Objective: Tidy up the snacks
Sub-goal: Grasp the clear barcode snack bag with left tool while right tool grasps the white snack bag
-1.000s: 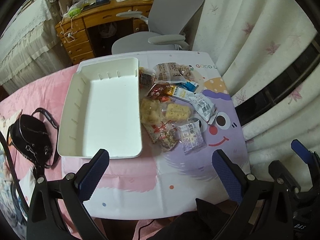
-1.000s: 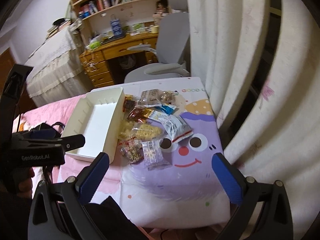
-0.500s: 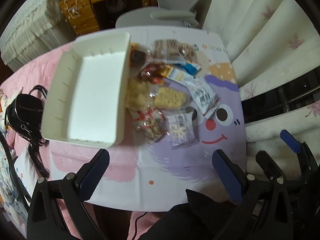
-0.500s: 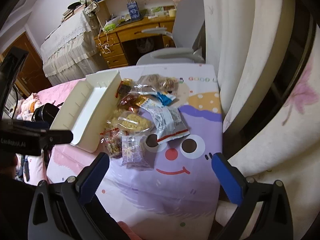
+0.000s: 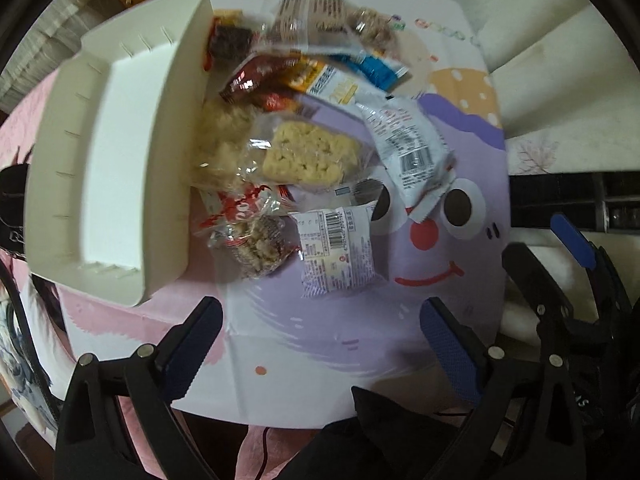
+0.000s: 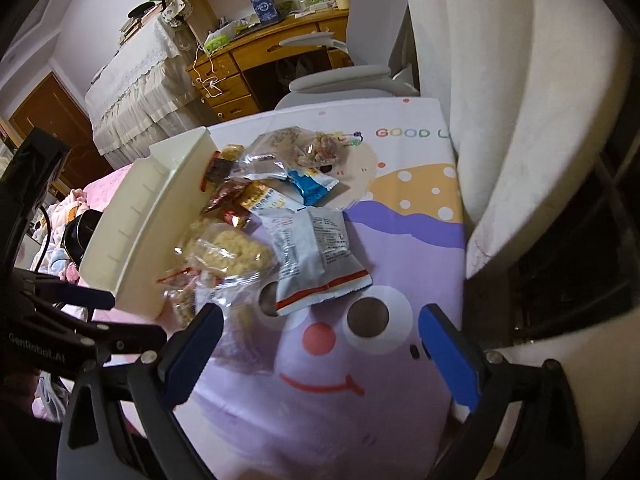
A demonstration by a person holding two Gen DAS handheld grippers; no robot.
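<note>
A pile of several wrapped snacks lies on the cartoon tablecloth beside an empty white tray (image 5: 52, 140). It includes a barcode packet (image 5: 336, 252), a yellow rice crisp (image 5: 308, 156) and a silver packet (image 5: 408, 152). My left gripper (image 5: 320, 320) points straight down just in front of the barcode packet. Its jaws are closing with nothing between them. My right gripper (image 6: 320, 320) hovers over the purple face, short of the silver packet (image 6: 316, 252). Its jaws are also closing on nothing. The tray (image 6: 152, 216) stands left of the pile.
A black bag (image 5: 12, 200) lies left of the tray. White curtains (image 6: 520, 100) hang along the table's right edge. A grey chair (image 6: 360, 40) and a wooden desk (image 6: 260, 48) stand behind the table. The cloth near both grippers is bare.
Both grippers have come down and closer to the snack pile, which now fills more of each view. The fingertips of each stand slightly nearer together than before.
</note>
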